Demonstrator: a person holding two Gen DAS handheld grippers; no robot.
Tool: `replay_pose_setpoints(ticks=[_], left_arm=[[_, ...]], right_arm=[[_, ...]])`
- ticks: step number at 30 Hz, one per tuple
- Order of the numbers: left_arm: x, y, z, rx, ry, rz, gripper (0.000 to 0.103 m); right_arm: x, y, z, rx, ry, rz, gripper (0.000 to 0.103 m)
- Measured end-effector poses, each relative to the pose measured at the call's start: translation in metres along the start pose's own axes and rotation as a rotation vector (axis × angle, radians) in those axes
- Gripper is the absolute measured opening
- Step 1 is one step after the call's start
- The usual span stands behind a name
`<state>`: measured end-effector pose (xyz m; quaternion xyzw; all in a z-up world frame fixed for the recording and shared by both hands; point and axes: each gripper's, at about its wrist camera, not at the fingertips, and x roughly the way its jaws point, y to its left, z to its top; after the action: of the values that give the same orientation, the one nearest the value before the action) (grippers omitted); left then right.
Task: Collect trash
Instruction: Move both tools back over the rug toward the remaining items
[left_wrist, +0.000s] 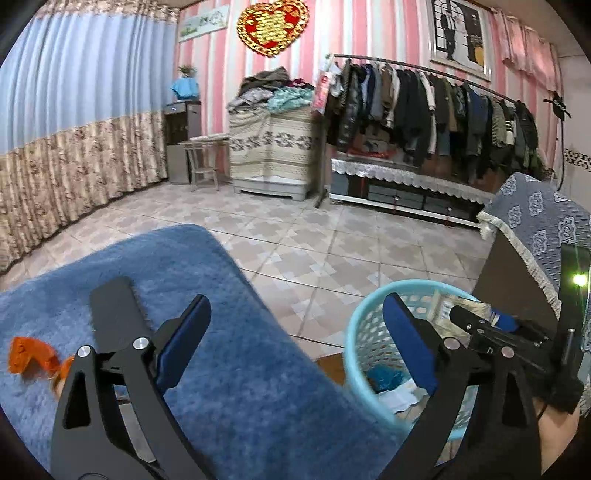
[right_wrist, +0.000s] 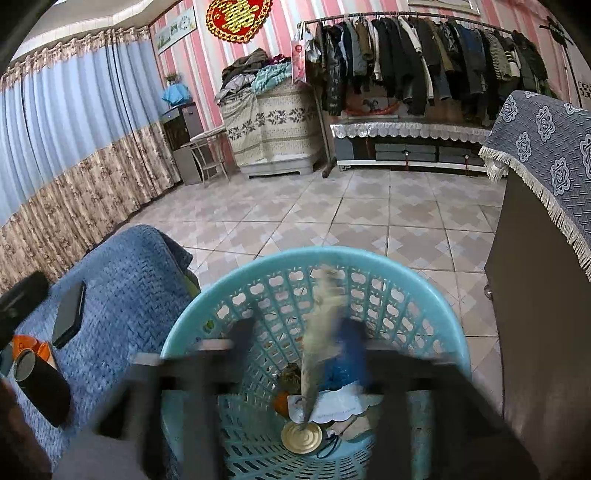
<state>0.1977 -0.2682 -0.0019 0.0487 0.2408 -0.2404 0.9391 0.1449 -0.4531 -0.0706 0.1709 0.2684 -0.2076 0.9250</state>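
Here, the left gripper (left_wrist: 295, 339) hangs with fingers spread wide over a blue blanket (left_wrist: 229, 332), orange scrap (left_wrist: 29, 356) beside it — the right gripper (right_wrist: 299, 332), blurred, jaws apart, over the turquoise basket (right_wrist: 424, 291), crumpled wrapper (right_wrist: 321, 332) between them; clothes rack (left_wrist: 424, 107) beyond.

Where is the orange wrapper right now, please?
The orange wrapper lies on the blue blanket, far left in the left wrist view, beside the left gripper.
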Motion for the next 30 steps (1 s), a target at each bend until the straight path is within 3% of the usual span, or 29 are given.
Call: replay_pose_setpoints(ticks=[3, 7, 13, 23, 30], left_arm=[[-0.014, 0.012, -0.002, -0.008, -0.012, 0.03, 0.093], [-0.033, 0.03, -0.005, -0.027, -0.026, 0.066, 0.095], [-0.064, 0.058, -0.006, -0.055, -0.061, 0.119, 0.097], [-0.127, 0.117, -0.018, -0.1, -0.115, 0.249, 0.097], [-0.158, 0.166, -0.032, -0.142, -0.107, 0.34, 0.097]], right_arm=[[0.0, 0.0, 0.0, 0.007, 0.009, -0.019, 0.07], [-0.004, 0.007, -0.002, 0.003, -0.001, -0.044, 0.09], [-0.017, 0.036, -0.001, -0.061, -0.026, -0.034, 0.097], [-0.053, 0.111, -0.001, -0.159, -0.084, 0.118, 0.098], [-0.068, 0.168, -0.012, -0.229, -0.086, 0.239, 0.098]])
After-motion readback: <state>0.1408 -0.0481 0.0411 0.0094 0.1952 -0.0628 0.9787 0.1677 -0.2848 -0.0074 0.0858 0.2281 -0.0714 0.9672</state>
